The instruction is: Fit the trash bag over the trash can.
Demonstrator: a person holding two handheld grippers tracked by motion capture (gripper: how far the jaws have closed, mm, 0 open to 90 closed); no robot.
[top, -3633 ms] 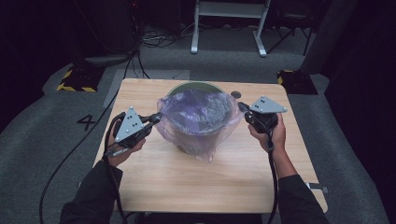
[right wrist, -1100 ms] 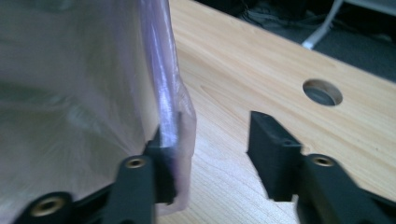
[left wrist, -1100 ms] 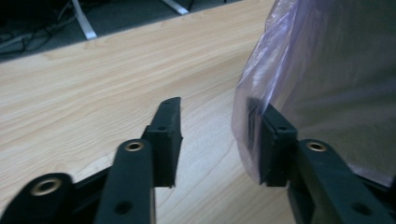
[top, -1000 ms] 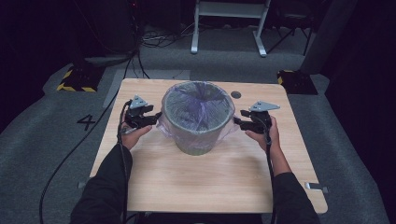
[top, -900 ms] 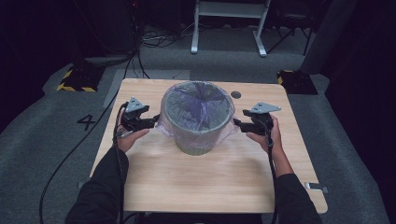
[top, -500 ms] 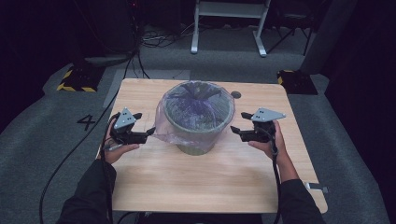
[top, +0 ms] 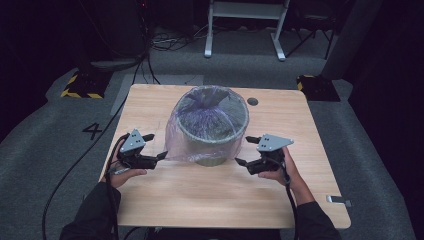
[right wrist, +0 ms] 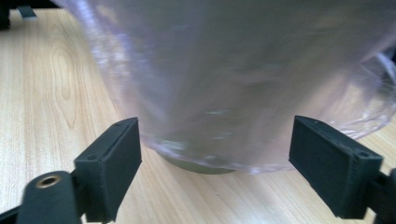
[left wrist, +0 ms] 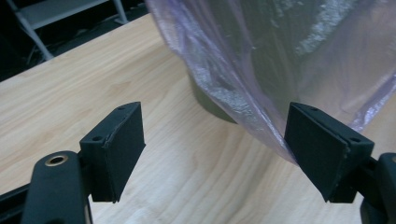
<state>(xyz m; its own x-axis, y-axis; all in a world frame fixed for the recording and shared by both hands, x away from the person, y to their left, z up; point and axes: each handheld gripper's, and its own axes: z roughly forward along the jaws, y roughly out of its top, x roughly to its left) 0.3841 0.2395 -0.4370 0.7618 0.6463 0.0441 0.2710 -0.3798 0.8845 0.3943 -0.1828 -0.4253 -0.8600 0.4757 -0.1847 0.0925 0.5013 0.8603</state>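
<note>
2 open tools, left tool and right tool, flank a bin whose thin, slippery purple bag looks best pinched at its loose hem.

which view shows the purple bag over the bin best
The high view: the whole purple bag shows there, draped over the bin rim and down its sides. The left gripper view shows one hanging fold near a jaw; the right gripper view a blurred close-up of its lower side.
</note>
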